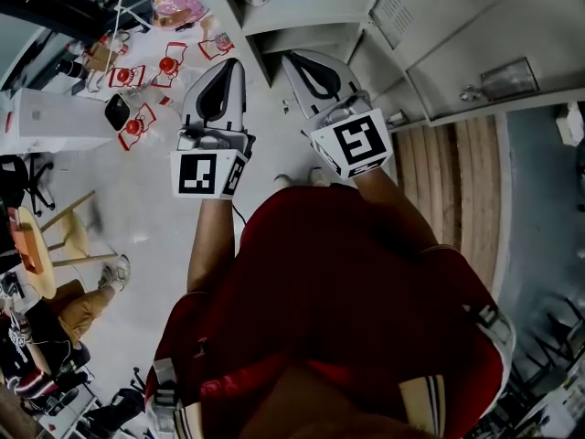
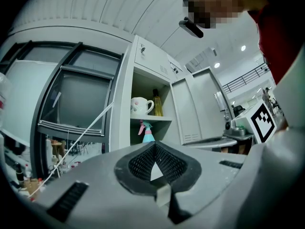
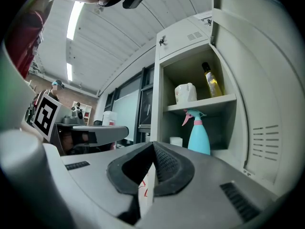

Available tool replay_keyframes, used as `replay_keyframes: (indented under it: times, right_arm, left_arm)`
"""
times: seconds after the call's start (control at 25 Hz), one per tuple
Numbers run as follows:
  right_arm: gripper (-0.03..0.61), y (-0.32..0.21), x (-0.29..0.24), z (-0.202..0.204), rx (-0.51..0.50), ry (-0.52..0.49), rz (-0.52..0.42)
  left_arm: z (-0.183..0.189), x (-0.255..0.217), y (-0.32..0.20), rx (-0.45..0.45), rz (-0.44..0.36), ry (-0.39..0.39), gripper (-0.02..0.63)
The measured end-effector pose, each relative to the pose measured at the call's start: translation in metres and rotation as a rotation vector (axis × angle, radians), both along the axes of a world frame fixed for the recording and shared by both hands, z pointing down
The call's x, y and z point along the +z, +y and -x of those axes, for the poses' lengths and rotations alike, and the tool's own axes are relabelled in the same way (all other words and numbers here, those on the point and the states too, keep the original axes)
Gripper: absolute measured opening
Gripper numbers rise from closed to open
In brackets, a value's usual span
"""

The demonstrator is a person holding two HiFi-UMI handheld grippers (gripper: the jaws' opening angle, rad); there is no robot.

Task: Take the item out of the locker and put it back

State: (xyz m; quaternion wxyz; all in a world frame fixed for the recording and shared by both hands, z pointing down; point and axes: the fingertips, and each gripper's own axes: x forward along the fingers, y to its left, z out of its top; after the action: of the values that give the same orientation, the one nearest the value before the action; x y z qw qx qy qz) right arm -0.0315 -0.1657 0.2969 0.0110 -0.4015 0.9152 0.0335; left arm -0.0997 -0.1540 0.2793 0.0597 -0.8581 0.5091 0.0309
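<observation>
Teal plastic with a pink trigger, the spray bottle [image 3: 198, 135] stands on the lower shelf of the open grey metal locker [image 3: 257, 142], right of centre in the right gripper view. A rounded white mug [image 3: 186, 93] and a slim oil bottle [image 3: 212, 82] share the shelf above. The left gripper [image 2: 153, 147] and right gripper [image 3: 152, 147] both have ribbed black pads pressed together, holding nothing. Every item sits inside, so the removal looks not yet begun or already undone; which, I cannot tell.
</observation>
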Motion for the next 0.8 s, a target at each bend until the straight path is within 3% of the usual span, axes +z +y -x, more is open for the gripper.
replay_keyframes:
  times: [0.8]
  right_arm:
    - [-0.003, 0.0044, 0.0036, -0.0053, 0.007, 0.004, 0.011]
  left_arm:
    - [0.0002, 0.0032, 0.0014, 0.015, 0.009, 0.01, 0.006]
